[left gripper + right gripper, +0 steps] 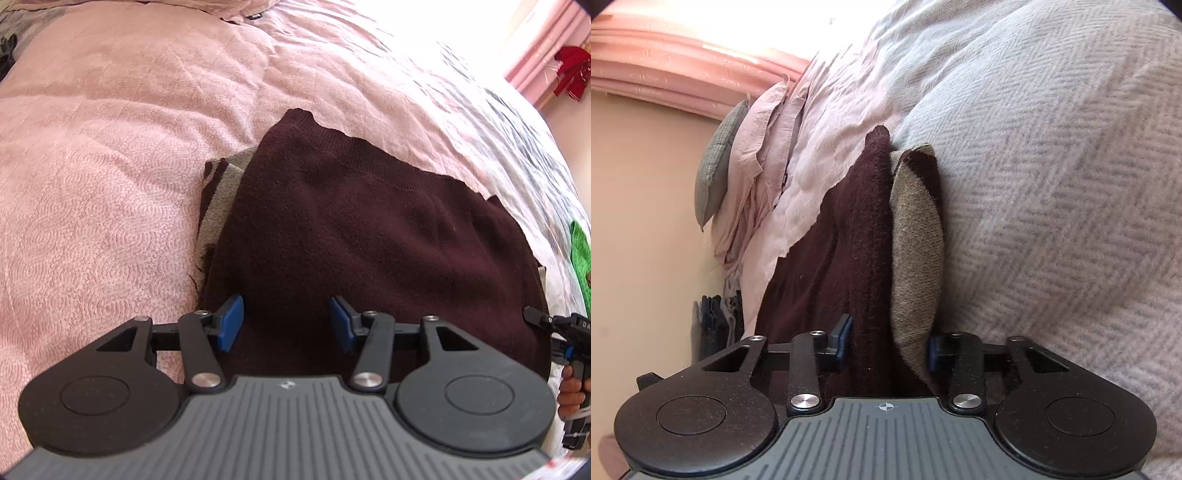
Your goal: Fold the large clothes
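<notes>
1. Maroon knit makes up the sweater [351, 229], which lies folded on the pink bedspread [110, 166] with a beige-and-maroon patterned layer [218, 192] peeking out along its left edge in the left wrist view.
2. The left gripper [286, 323] hangs over the near edge of the sweater, pointing steeply down; its blue pads [231, 321] stand about half apart, with dark knit showing in the gap, and whether either pad presses the cloth cannot be told.
3. At the right edge of that view the right gripper [561, 332] appears, with part of the person's hand [570, 393] on its grip.
4. In the right wrist view the sweater [849, 240] runs away from the camera as a thick folded stack, maroon on the left and the beige patterned fold [916, 240] on the right.
5. The right gripper [890, 347] has its jaws fairly narrow, one on each side of the stack's near end, and both blue pads [844, 338] lie against the cloth, so it grips the sweater.
6. A grey-white herringbone blanket [1052, 184] fills the right of that view, just beside the sweater.
7. Further off lie a crumpled pink sheet [768, 147] and a grey checked pillow [716, 158].
8. A green cloth [580, 254] lies at the far right of the left wrist view, well apart from the sweater, and a red garment [570, 70] hangs by the pink curtain [532, 62].
</notes>
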### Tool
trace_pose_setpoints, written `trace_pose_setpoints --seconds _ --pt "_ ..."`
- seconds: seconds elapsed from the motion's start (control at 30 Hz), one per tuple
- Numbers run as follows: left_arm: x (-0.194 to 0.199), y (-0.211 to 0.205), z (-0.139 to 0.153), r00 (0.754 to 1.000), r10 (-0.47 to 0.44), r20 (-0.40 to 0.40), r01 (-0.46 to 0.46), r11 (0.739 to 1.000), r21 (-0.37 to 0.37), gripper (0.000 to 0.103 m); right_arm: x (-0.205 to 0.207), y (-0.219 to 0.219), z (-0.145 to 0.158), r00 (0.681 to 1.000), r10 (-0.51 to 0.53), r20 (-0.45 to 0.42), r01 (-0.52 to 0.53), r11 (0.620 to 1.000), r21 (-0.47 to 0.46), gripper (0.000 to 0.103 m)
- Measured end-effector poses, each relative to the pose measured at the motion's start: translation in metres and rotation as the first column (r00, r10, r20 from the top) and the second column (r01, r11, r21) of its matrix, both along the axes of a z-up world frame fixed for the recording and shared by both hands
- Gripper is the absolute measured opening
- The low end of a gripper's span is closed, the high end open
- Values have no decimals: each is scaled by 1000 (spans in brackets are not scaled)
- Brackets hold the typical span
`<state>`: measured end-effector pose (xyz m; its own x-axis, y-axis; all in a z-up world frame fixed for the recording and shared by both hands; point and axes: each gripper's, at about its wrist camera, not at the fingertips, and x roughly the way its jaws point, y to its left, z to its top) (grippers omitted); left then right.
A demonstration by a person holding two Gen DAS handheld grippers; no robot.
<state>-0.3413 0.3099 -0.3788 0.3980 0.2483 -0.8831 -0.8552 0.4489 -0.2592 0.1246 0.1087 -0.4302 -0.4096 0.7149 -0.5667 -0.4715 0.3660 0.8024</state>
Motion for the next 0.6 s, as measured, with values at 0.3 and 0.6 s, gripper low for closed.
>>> trace_pose_setpoints --seconds 0.3,0.6 --pt "-10 33 11 992 -87 88 93 994 -59 41 -63 47 51 931 33 363 110 925 -364 16" --pt "-89 110 16 998 -58 -3 58 997 -48 40 -218 131 149 560 275 781 240 849 -471 15"
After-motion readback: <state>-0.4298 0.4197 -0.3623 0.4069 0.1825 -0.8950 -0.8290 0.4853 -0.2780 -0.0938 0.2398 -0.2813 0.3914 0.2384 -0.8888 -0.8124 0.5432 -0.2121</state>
